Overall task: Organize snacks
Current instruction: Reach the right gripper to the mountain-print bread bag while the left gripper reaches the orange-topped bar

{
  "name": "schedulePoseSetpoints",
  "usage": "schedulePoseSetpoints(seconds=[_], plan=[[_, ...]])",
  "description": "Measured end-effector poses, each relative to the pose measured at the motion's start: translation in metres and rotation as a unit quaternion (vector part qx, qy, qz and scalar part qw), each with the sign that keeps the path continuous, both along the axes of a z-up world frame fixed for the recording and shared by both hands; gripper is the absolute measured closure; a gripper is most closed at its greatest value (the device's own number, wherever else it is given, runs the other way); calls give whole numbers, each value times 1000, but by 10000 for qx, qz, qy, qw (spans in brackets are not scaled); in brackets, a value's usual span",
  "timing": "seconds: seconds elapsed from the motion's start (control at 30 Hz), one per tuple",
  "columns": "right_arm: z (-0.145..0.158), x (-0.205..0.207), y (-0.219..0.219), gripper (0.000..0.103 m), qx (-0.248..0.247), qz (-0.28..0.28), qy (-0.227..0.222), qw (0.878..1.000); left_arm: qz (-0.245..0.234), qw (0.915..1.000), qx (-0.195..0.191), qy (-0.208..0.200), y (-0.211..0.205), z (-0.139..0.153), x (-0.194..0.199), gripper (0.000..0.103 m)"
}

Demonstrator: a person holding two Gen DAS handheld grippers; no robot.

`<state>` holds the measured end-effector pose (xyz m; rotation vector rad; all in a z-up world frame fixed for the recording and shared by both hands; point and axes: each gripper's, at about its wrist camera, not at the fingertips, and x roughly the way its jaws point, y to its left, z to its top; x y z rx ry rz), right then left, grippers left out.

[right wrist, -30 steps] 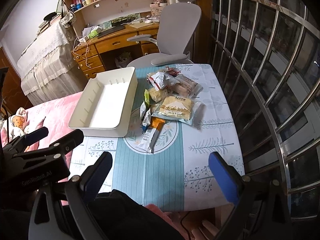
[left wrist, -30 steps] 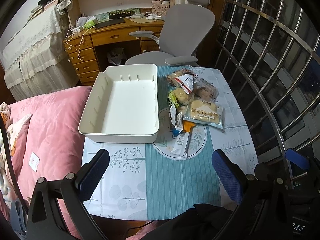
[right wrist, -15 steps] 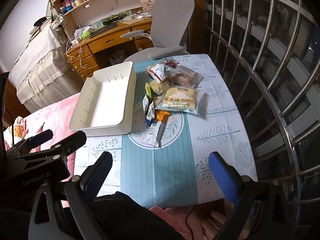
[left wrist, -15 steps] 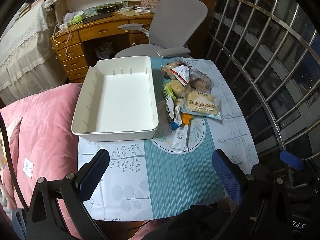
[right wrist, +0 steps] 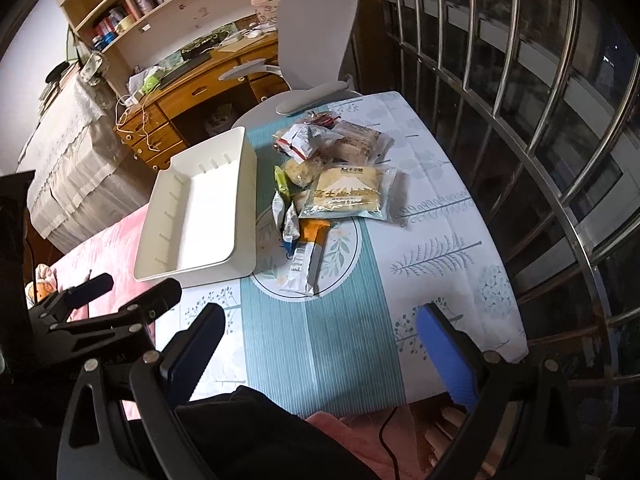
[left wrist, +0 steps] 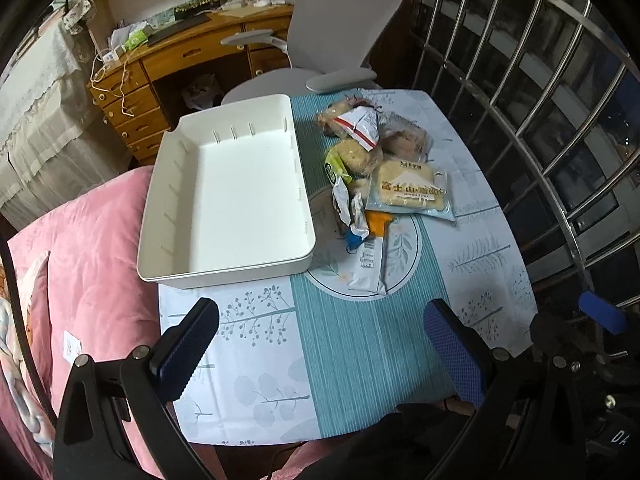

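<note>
An empty white bin (left wrist: pixel 232 196) (right wrist: pixel 200 216) sits on the left half of a small table with a patterned cloth (left wrist: pixel 360 340) (right wrist: pixel 320 340). To its right lies a pile of wrapped snacks: a flat bread pack (left wrist: pixel 408 194) (right wrist: pixel 348 196), a red and white bag (left wrist: pixel 360 126) (right wrist: pixel 298 142), a clear-wrapped pastry (left wrist: pixel 404 140) (right wrist: pixel 356 140), a long white and orange stick pack (left wrist: pixel 372 256) (right wrist: pixel 308 258). My left gripper (left wrist: pixel 320 354) hangs open above the table's near edge. My right gripper (right wrist: pixel 320 354) is open too, above the same edge, holding nothing.
A grey office chair (left wrist: pixel 340 40) (right wrist: pixel 312 44) stands behind the table, with a wooden desk (left wrist: pixel 180 64) beyond it. A pink quilt (left wrist: pixel 88 248) lies at the left. Metal window bars (left wrist: pixel 540 100) (right wrist: pixel 520 120) run along the right side. The left gripper (right wrist: pixel 100 312) shows at the lower left of the right wrist view.
Both cameras have shifted a little, so the table, bin and snacks sit slightly differently in view. Both grippers stay open; nothing on the table has moved.
</note>
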<state>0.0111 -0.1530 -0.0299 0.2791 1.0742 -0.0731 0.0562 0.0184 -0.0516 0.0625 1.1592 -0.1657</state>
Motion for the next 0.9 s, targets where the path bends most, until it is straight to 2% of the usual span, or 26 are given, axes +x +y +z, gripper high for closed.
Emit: schedulePoseSetpoints(seconds=[0.3,0.5,0.67,0.9], plan=[[-15,32,-32,6,312,-35,153,9994,-99,9990,-19,431,-29,-15,28,1],[-32,62,-62,6,840,-53,271,9961,-177,9975,-109,680,-53,-29,50,1],[-58,90,-87,6,1407,-112,516,9886,-263,9963,-89,816,-74,-48,67,1],[-106,130,-119,10,2244,-235,896,9701,-216,9959,59,872,-97,-85,89,1]])
